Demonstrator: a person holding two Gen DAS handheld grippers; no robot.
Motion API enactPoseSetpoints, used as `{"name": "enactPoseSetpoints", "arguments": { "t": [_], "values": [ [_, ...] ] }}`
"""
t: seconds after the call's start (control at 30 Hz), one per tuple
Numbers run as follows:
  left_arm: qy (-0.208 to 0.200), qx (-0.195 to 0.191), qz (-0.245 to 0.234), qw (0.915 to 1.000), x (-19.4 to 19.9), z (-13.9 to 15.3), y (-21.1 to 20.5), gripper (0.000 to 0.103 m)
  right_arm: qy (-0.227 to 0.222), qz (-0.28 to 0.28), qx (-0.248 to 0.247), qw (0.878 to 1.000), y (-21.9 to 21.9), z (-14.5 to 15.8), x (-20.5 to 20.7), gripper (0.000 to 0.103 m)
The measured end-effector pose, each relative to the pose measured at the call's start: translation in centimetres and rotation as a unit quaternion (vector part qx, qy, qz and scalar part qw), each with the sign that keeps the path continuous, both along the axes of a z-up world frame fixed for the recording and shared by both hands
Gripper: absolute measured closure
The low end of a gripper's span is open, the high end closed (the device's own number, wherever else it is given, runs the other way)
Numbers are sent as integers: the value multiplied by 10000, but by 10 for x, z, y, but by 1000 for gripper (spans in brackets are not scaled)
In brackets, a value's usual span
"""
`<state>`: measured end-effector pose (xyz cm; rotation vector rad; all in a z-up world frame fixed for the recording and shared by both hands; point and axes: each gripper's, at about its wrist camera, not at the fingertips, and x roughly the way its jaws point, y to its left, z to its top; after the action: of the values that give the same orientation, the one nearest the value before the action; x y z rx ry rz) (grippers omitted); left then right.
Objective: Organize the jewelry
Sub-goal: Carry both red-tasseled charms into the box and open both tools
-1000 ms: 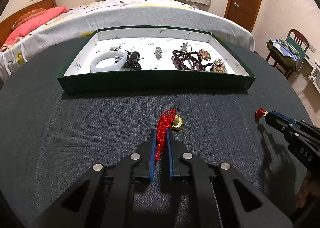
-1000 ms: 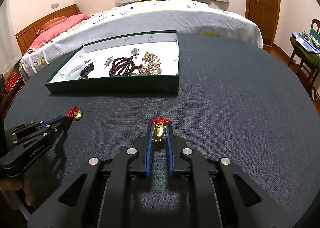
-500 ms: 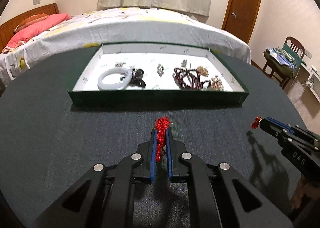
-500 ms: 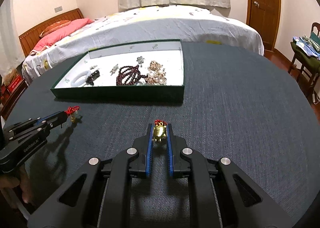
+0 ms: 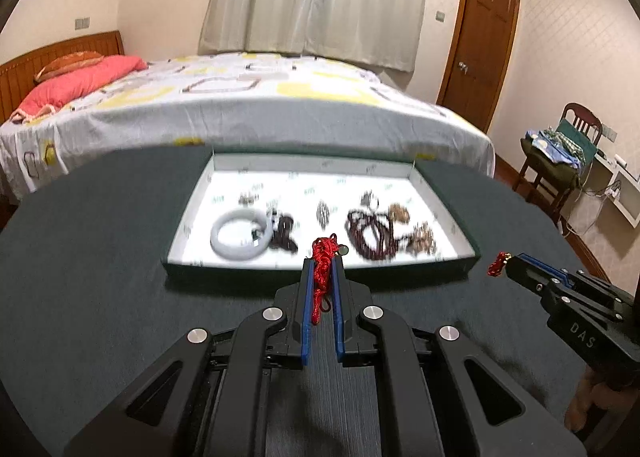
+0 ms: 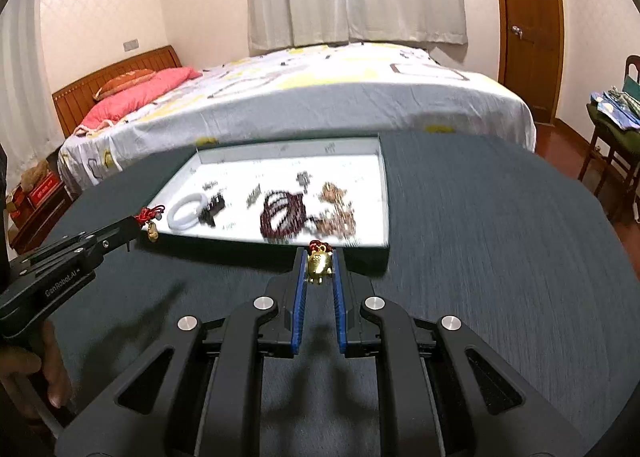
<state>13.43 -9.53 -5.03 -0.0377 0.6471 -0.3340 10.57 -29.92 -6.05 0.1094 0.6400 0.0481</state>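
While pinched by left tongs (image 5: 321, 263), red knotted cord (image 5: 322, 257) risks slipping; gold charm (image 6: 319, 265), clamped by right tongs (image 6: 319, 261), likewise.

right gripper (image 5: 505, 263) body: "DAS"
left gripper (image 6: 134, 221) body: "GenRobot.AI"
tray (image 5: 320, 275) lining print: too blurred to read

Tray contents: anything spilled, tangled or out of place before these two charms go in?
Nothing has spilled: every piece lies inside the tray. The dark red bead strand is heaped against the beaded cluster on its right, and the white bangle touches a dark piece. Motion blur hides real tangles.
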Motion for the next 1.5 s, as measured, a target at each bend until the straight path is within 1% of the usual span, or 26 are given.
{"name": "enactPoseSetpoints", "arguments": {
  "t": [0.17,0.4,0.57,0.7,0.83,1.13,1.33,1.5],
  "values": [
    [-148,-10,29,9999,19,9,-1,94,-219,35,31,9997,1,12,20,90],
    [-333,161,87,9993,54,15,-9,94,-573,85,-31,9983,7,31,58,90],
    [-403,289,179,9986,82,15,-14,94,-684,95,-41,9976,7,36,87,90],
    [-381,411,237,9981,104,10,-18,94,-687,80,-99,9976,7,33,109,90],
    [-221,473,299,9982,127,0,-18,94,-593,33,-94,9982,2,24,134,90],
    [140,670,410,9968,169,-20,-26,94,-148,-126,-38,9998,-7,-6,177,90],
    [290,812,469,9952,183,-31,-30,94,130,-159,-109,9997,-7,-20,194,90],
    [393,872,481,9942,188,-35,-32,94,287,-196,-162,9993,-7,-27,201,90]
  ]
}}
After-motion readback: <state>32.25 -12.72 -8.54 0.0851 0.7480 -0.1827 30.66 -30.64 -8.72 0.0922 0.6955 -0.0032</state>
